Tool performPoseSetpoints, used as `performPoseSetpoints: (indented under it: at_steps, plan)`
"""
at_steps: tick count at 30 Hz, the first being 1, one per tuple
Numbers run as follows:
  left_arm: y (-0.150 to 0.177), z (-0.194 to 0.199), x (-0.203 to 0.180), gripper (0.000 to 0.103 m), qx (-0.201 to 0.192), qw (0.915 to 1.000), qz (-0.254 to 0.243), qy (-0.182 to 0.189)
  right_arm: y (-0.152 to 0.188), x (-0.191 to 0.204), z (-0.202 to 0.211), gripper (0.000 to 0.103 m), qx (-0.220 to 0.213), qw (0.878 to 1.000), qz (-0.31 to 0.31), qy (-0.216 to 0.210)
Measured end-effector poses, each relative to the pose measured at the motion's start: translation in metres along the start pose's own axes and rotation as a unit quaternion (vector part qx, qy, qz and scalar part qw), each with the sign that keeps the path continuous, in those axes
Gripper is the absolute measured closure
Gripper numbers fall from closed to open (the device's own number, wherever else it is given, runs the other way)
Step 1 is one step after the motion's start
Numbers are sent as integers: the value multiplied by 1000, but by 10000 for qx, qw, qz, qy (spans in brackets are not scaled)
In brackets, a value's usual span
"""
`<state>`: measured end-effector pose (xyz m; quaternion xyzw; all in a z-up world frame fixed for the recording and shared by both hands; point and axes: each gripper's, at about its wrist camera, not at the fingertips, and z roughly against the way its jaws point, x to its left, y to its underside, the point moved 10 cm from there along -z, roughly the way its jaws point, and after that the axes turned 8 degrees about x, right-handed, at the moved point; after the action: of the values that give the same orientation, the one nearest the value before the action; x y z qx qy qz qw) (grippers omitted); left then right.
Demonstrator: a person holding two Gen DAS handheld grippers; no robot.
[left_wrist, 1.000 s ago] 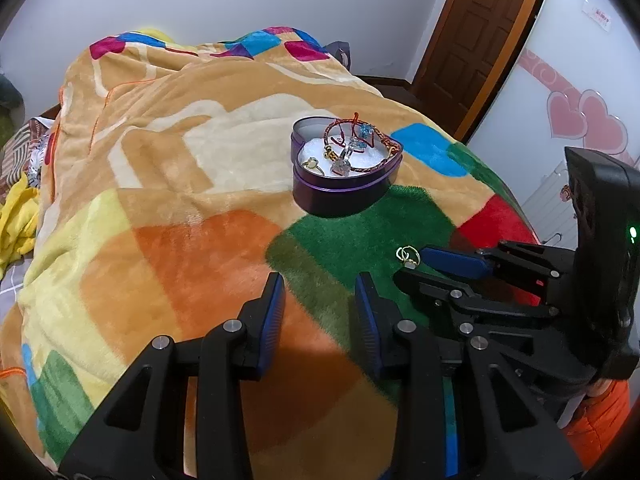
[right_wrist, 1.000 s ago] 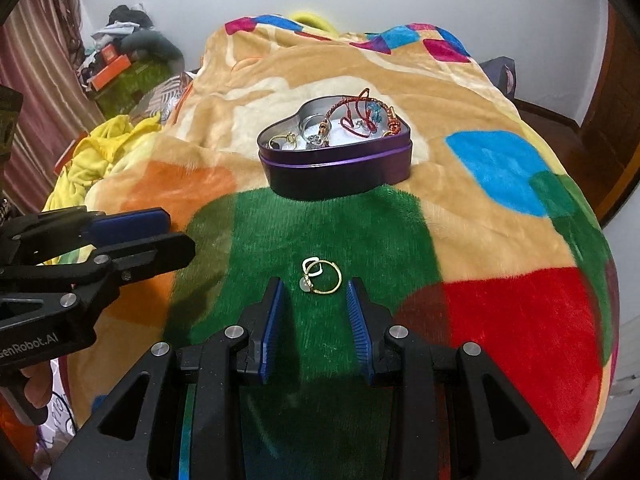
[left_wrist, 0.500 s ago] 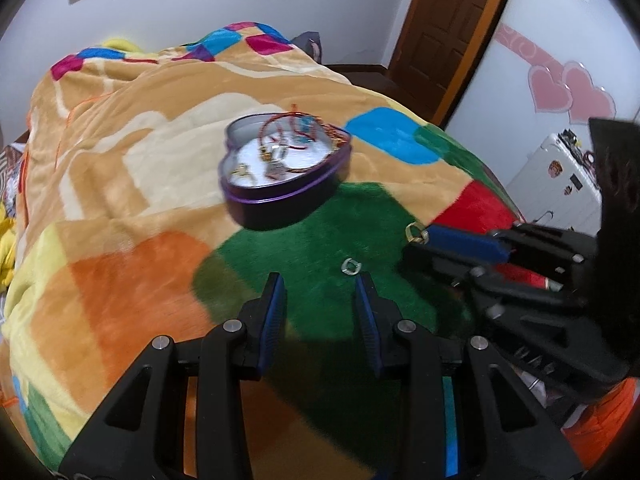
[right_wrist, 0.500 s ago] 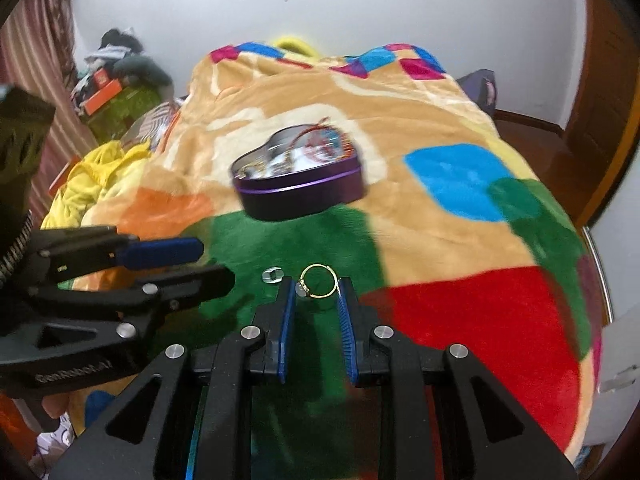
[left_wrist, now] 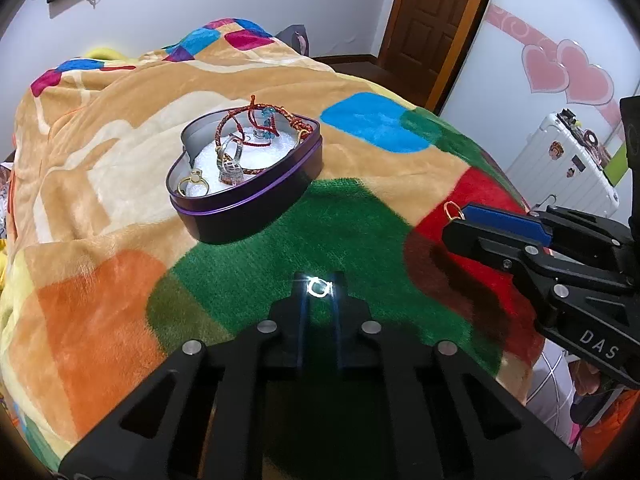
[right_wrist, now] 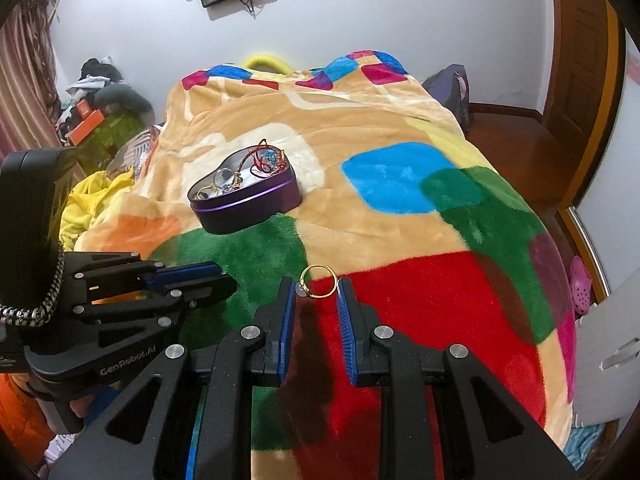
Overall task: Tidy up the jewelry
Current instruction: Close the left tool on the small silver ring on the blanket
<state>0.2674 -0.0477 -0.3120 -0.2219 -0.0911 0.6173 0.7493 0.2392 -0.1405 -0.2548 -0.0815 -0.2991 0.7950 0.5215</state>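
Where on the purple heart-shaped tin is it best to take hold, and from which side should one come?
Take the thin upright wall of the tin at its rim, coming straight down from above on the near side. The body looks too wide to span, it stands open, and the red bracelet hangs over the far rim, so the near rim is probably freest.
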Motion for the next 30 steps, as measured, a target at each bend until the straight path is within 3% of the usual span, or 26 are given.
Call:
performPoseSetpoints:
  at_steps: [12, 30]
  plan:
    - [-8, 33, 10, 94, -380, 9991, 176, -92, -13, 8, 18, 84, -211, 9998, 60, -5]
    - [-35, 89, 31, 94, -1094, 9929, 316, -334, -53, 29, 55, 84, -862, 9960, 214, 16]
